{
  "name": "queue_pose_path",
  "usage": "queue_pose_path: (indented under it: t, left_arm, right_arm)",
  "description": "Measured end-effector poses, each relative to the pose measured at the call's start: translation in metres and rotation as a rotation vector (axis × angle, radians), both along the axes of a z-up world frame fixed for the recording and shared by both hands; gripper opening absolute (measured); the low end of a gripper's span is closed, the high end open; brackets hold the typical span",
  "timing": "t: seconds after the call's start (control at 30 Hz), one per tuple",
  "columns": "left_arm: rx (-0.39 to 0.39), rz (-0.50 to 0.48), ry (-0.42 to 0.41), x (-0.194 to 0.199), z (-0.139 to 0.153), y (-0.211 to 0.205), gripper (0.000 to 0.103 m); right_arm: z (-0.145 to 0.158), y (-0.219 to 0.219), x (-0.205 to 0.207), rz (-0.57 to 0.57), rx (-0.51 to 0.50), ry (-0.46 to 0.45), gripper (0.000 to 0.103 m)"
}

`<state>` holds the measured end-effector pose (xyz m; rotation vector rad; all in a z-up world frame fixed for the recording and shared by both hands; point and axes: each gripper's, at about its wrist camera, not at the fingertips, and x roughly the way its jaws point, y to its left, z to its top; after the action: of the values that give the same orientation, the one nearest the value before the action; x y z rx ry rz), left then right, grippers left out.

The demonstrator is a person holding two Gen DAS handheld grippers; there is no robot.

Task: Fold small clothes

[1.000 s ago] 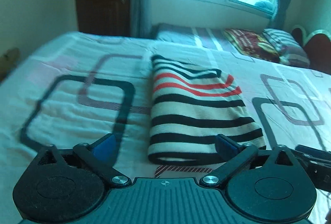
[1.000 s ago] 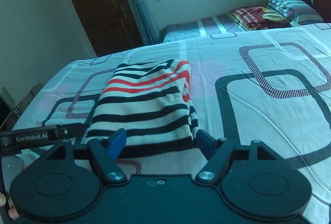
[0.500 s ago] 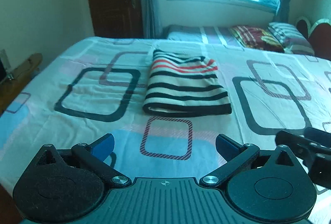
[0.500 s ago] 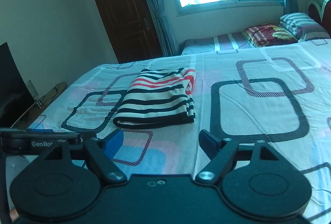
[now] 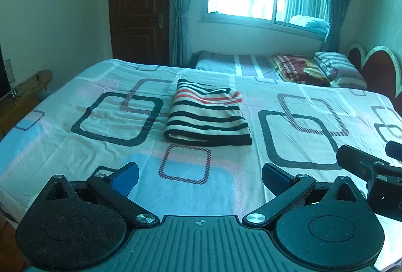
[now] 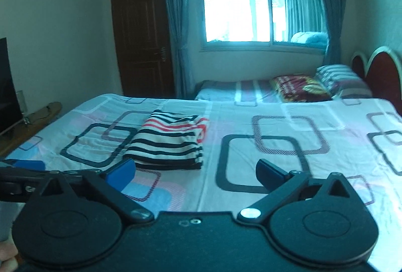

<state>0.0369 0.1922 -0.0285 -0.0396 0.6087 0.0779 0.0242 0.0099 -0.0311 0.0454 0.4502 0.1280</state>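
Both grippers stand empty with jaws spread wide: the left gripper [image 5: 199,175] and the right gripper [image 6: 196,172], whose jaws have just been opening further with nothing between them. A second ago both sat right at the near edge of the folded striped garment [image 5: 207,115]; now they are well back from it. The garment lies flat on the patterned bed [image 5: 75,121], untouched.

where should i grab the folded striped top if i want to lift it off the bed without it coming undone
Take the folded striped top by its thick near edge, the rounded fold facing the grippers, coming in low from the near side. The layers join there, so one pinch probably holds them all. The loose edges seem to lie at its far and right sides. Both grippers are open and clear of it.
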Motion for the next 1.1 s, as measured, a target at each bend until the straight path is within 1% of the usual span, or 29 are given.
queue_pose_path:
  t: [0.07, 0.33, 0.77, 1.1]
  left_arm:
    - [0.014, 0.002, 0.003, -0.004, 0.002, -0.001, 0.103]
    - [0.022, 0.034, -0.006, -0.016, 0.010, 0.001, 0.103]
    - [0.024, 0.065, 0.000, -0.018, 0.016, 0.001, 0.103]
    - [0.025, 0.065, 0.007, -0.016, 0.015, 0.000, 0.103]
  right_arm:
    - [-0.001, -0.002, -0.003, -0.012, 0.007, 0.010, 0.102]
    - [-0.005, -0.004, -0.010, -0.041, 0.021, 0.025, 0.102]
    - [-0.005, -0.003, -0.011, -0.047, 0.030, 0.021, 0.102]
    - [-0.005, -0.003, -0.009, -0.050, 0.031, 0.017, 0.102]
